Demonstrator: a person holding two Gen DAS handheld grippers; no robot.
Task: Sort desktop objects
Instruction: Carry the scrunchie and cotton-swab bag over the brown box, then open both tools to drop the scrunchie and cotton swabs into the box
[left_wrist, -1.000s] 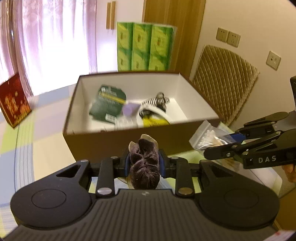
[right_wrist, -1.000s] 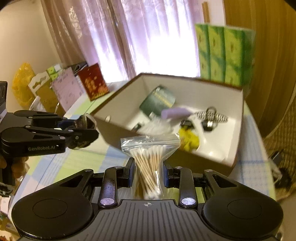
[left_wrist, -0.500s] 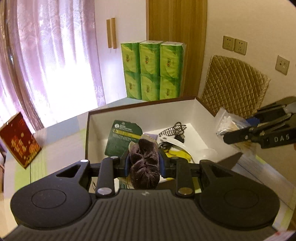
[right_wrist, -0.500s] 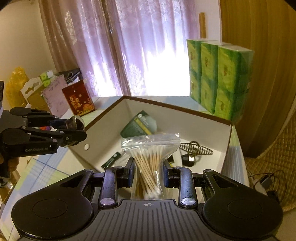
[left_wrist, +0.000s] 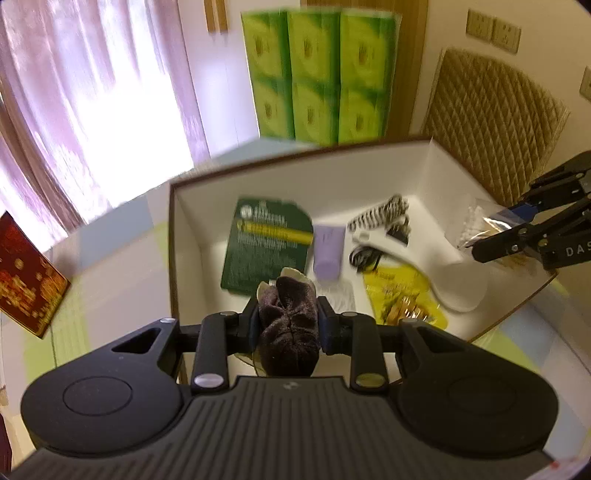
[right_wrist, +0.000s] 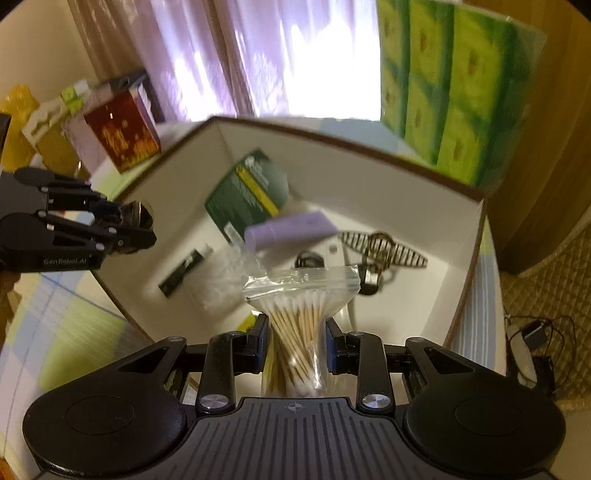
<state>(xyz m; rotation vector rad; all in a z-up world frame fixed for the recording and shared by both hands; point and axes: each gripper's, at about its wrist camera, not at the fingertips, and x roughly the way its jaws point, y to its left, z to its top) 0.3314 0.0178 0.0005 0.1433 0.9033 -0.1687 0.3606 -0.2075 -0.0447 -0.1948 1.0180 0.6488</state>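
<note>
My left gripper (left_wrist: 288, 325) is shut on a dark brown plush bundle (left_wrist: 288, 332) and hangs over the near left part of a white-lined brown box (left_wrist: 177, 229). My right gripper (right_wrist: 295, 347) is shut on a clear zip bag of cotton swabs (right_wrist: 299, 314) above the box's (right_wrist: 461, 258) near side. Each gripper shows in the other's view: the right one (left_wrist: 491, 243) at the right rim, the left one (right_wrist: 140, 225) at the left wall. Inside lie a green packet (left_wrist: 266, 247), a lilac tube (left_wrist: 327, 251), a white shoehorn-shaped piece (left_wrist: 443, 273), a yellow packet (left_wrist: 402, 295) and a striped hair clip (left_wrist: 380, 216).
Green tissue packs (left_wrist: 317, 70) stand stacked behind the box. A red gift box (left_wrist: 26, 273) sits on the checked tablecloth at the left. A quilted chair back (left_wrist: 491, 122) is at the right, cables (right_wrist: 535, 343) lie on the floor beyond the table edge.
Both grippers have advanced from in front of the box to above its inside, tilting further down, each keeping its hold. The box contents now lie right below them.
</note>
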